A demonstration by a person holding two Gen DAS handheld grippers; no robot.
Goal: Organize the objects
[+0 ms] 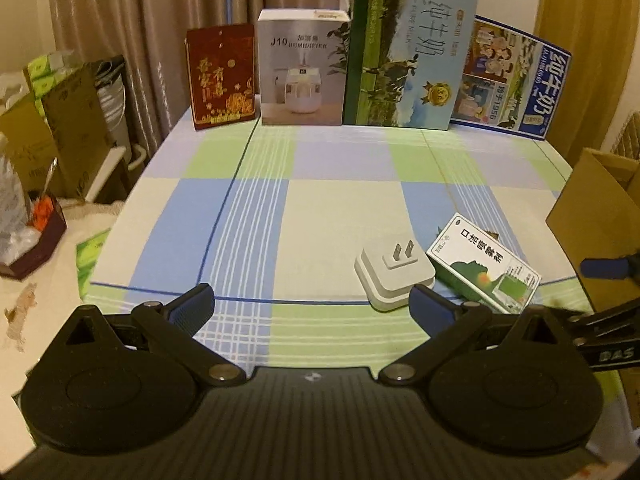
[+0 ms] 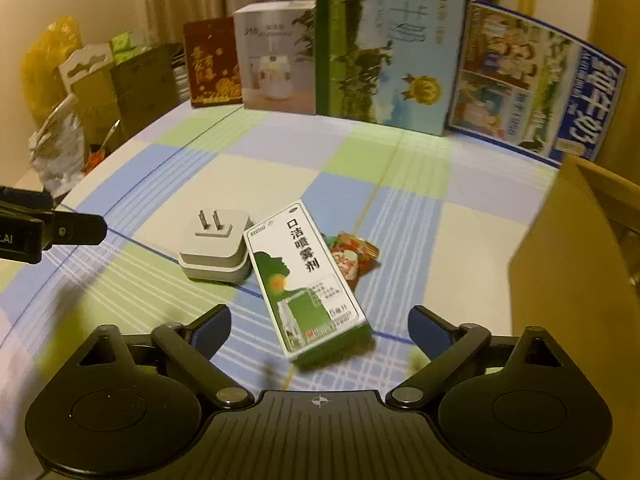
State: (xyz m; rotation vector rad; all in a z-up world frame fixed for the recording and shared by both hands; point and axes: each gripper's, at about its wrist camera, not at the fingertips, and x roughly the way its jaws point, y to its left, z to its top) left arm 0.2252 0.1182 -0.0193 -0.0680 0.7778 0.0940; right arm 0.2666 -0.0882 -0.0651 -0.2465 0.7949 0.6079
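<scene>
Matt white plastic plug adapter [image 2: 216, 250], glossy cardboard spray box [image 2: 306, 280], woven checked tablecloth [image 1: 340, 208].

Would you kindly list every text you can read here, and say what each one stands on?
"J10 HUMIDIFIER": white humidifier box.
"纯牛奶", "PURE MILK": tall green milk carton.
"纯牛奶", "1956": blue milk carton.
"口洁喷雾剂": small green-and-white box; its fine print is too small.
Gold characters on the red box: unreadable.
</scene>
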